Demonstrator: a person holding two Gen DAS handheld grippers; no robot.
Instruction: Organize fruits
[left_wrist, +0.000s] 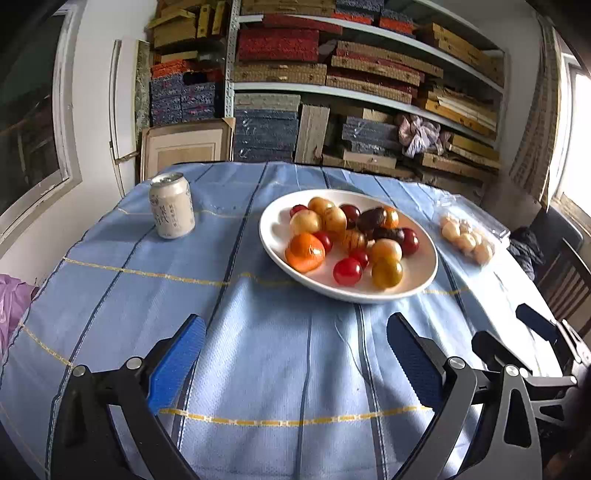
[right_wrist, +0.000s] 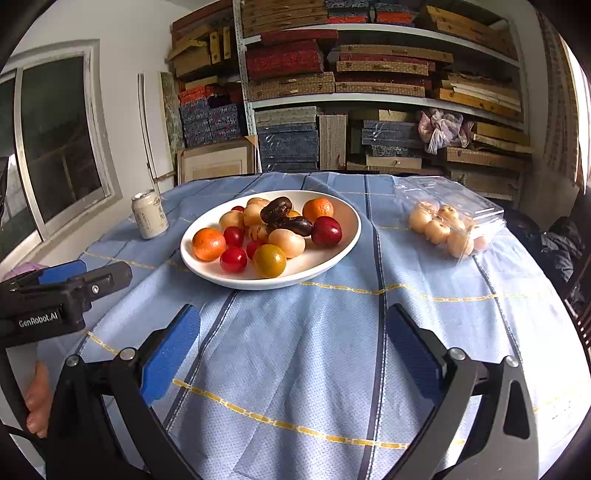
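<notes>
Two dark oblong fruits (right_wrist: 286, 218) lie crosswise atop the plate (right_wrist: 347, 236) of round red, orange, yellow ones; both grippers' fingers (left_wrist: 177, 365) (right_wrist: 171, 354) spread wide, empty.

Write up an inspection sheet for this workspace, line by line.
Surface: table under a blue tablecloth with yellow and dark stripes.
Job's things: white plate heaped with mixed fruit, including orange mandarins, red round fruits and two dark ones; clear plastic container open to its right, holding pale round fruits.
Clutter: drink can upright, left of the plate.
Grippers: left gripper open, empty, above the cloth; right gripper open, empty.
Cables: nothing seen.
Surroundings: shelves stacked with boxes behind, window on the left, dark clothing at right.
</notes>
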